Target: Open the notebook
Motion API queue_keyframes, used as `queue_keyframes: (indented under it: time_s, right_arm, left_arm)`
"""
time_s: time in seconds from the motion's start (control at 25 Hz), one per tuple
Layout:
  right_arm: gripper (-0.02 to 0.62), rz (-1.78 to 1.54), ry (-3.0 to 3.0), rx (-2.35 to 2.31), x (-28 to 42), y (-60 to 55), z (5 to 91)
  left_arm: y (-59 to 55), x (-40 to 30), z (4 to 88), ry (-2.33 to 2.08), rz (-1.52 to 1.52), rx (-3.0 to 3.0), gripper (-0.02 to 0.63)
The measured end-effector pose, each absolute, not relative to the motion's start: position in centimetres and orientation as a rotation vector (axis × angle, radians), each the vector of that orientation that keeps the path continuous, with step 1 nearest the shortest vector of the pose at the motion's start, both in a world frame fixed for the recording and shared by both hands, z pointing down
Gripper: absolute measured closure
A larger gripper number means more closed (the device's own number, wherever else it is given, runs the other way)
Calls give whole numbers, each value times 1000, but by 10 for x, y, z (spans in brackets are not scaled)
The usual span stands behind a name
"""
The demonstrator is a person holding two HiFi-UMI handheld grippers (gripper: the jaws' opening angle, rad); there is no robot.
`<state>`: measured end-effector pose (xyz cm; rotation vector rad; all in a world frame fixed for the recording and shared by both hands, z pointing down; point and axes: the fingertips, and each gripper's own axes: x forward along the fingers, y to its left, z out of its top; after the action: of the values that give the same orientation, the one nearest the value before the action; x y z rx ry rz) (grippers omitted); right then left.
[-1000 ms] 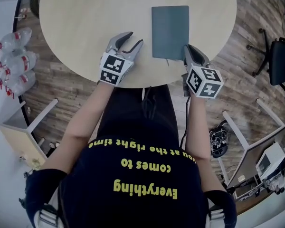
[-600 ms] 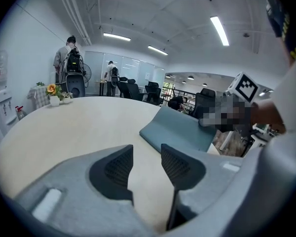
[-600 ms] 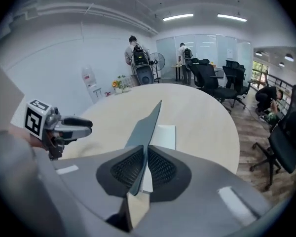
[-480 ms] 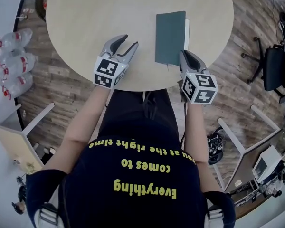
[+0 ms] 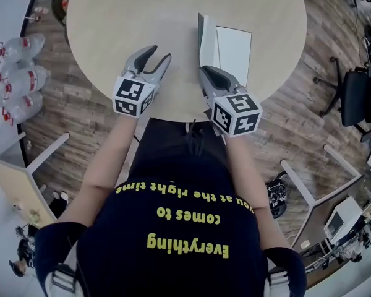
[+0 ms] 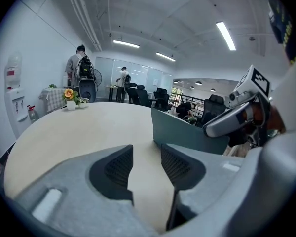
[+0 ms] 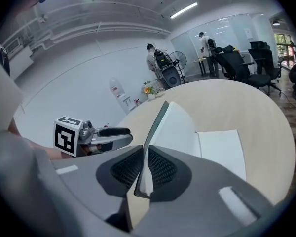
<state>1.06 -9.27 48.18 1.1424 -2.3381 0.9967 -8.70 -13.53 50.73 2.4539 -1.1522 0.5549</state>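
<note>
Notebook cover (image 5: 201,36) is held upright, clamped in the right gripper (image 5: 205,73) — left gripper (image 5: 158,54) is spread wide, nothing grasped, to its left.

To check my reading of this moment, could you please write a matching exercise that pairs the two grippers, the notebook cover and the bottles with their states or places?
Things:
1. left gripper
2. right gripper
3. notebook cover
4. plastic bottles

States or places:
A. raised on edge above the white page
B. fingers apart, nothing between them
C. fingers shut on a thin edge
D. on the floor beside the table

Pairs: 1-B, 2-C, 3-A, 4-D
</note>
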Motion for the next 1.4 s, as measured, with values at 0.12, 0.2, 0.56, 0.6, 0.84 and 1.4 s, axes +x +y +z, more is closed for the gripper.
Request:
queue_keyframes:
  time_s: [0.12, 0.2, 0.56, 0.6, 0.84, 1.4]
  right_arm:
    - [546, 1022, -2353, 1094, -6, -94, 487]
    - [546, 1036, -2359, 1064, -15, -95, 491]
    - [506, 1022, -2401, 881, -59, -93, 519]
    - [508, 1051, -2402, 853, -62, -91, 525]
    - [528, 1176, -2268, 812, -54, -85, 582]
    - [531, 1307, -2181, 889, -26, -84, 600]
  left_arm:
    - [-137, -93, 507, -1169, 552, 2445, 425]
    - [-138, -96, 507, -1178, 549, 2439, 425]
    - [-148, -108, 509, -1226, 549, 2414, 425]
    - [-149, -108, 510, -1229, 550, 2410, 425]
    - [-150, -105, 515, -1229, 556, 2401, 425]
    - [-148, -99, 514, -1216, 546, 2410, 425]
